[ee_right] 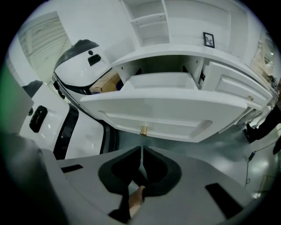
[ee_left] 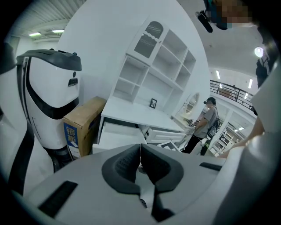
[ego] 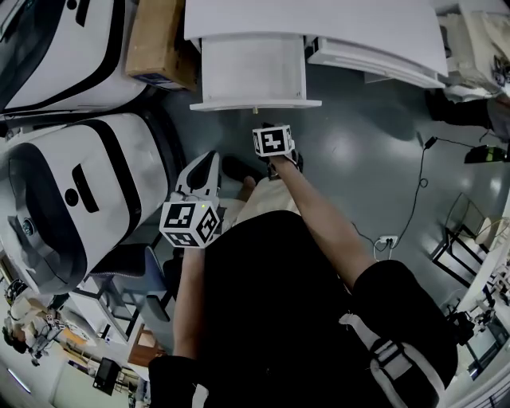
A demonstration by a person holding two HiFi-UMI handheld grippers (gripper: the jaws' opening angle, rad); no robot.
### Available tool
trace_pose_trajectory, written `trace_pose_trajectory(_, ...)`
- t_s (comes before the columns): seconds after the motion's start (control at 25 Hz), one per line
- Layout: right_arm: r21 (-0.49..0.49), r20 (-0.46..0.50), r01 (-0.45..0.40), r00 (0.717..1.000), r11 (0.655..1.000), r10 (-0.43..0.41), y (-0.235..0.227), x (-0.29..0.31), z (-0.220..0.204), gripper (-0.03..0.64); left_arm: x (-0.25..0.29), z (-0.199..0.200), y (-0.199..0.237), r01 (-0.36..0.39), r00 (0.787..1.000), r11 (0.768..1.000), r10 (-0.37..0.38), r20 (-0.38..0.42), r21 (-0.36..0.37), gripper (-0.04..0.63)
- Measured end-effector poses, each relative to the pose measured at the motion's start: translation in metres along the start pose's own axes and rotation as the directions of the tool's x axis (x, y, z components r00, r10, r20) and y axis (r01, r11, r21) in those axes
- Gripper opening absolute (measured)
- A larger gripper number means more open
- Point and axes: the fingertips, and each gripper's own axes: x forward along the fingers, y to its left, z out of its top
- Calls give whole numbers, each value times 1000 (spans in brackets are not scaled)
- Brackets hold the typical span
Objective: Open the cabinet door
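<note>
At the person's waist, low and to the left, the left claw (ee_left: 140,147) is pinched closed w/ nothing btwn its pads; it points off toward the furniture and touches nothing, so it looks idle. Further fwd, the right claw (ee_right: 141,151) points steeply down, also closed to a thin slit and empty. Just ahead of its tips, apart from them, is the brass knob (ee_right: 143,130), no contact. That knob sits on the cabinet door (ee_right: 153,118), really a pull-out front w/ a white tray (ee_right: 160,81) behind it. It stands well out from the white cabinet (ego: 319,24), w/ the dark recess showing beyond the tray. Right of the right claw is a second front (ee_right: 228,85) w/ its own small knob; can't tell if it's fully shut. Left of both claws are big white-and-black machines (ego: 80,191), and a cardboard box (ego: 159,40) stands beside the cabinet. Farthest off, beyond the left claw, are white shelves (ee_left: 158,66) and a bystander (ee_left: 206,125). Progress, as a judgement: opening looks basically done, since the front is already pulled far out and the right claw is off the knob. Prob. all that's left is backing both claws clear, or maybe one more tug if full travel is wanted, which would mean re-gripping the knob.
</note>
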Motion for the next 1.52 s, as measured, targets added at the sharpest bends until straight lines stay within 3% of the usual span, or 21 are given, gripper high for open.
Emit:
trace_pose_trajectory(0.24,-34,49,-75,996,997,77,-22,-63,11,18,35,8,-41,5,1000,999,-6,-4,-33,23)
trace_pose_trajectory(0.64,-19,200,-126,972,992,127,-95,-167,25,18,88,8,-134,30,999,999,-32,-33,-32,23)
trace_pose_trajectory(1.04,-210,308,-147,928,967,208,-144,-257,11,18,119,-10,-212,55,998,997,-56,-32,-51,23)
trace_pose_trajectory(1.28,-219,366,-220,885,951,289,-160,-305,-1,18,119,-14,-250,65,997,998,-65,-27,-22,23)
trace_pose_trajectory(1.52,-223,450,-219,841,950,300,-172,-331,0,17,111,-18,-268,62,998,998,-62,-15,-2,23)
